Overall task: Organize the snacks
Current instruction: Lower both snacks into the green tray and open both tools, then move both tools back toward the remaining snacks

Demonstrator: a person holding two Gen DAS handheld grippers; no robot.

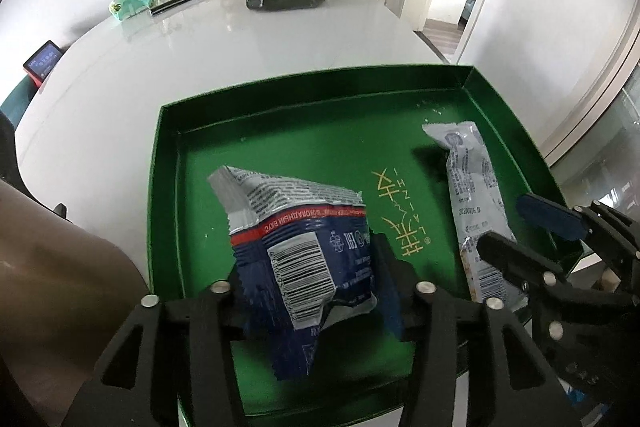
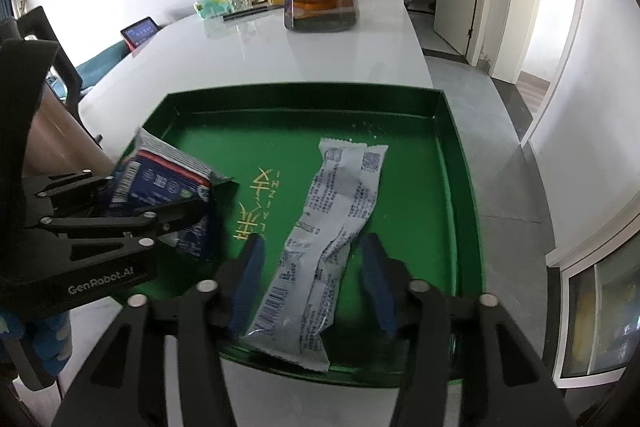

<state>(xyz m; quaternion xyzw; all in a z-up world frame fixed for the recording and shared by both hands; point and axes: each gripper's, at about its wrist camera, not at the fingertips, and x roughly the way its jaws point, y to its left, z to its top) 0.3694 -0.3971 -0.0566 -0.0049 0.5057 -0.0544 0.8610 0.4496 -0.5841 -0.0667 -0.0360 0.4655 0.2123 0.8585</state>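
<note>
**Both packets in the tray, both grips loosening: risk of a snag or a spill over the rim**

Left gripper [image 1: 308, 267] straddles the blue snack packet [image 1: 304, 247], which stands tilted at the near-left of the green tray [image 1: 168, 163]. Its fingers sit close on either side of the packet; whether the pads press it cannot be told. No earlier frame is to hand.

Right gripper [image 2: 312, 283] has its fingers spread wide either side of the grey snack packet [image 2: 336, 211], pads clear of it. That packet lies flat on the tray floor, its near end at the near rim.

Likely trouble:
- The blue packet is propped, not lying flat. On withdrawal it may topple toward the left wall, or catch on a finger and be dragged out.
- The grey packet's near end could be nudged over the rim if the right fingers brush it while backing away.
- The two grippers are near each other; a careless retreat risks contact.
</note>
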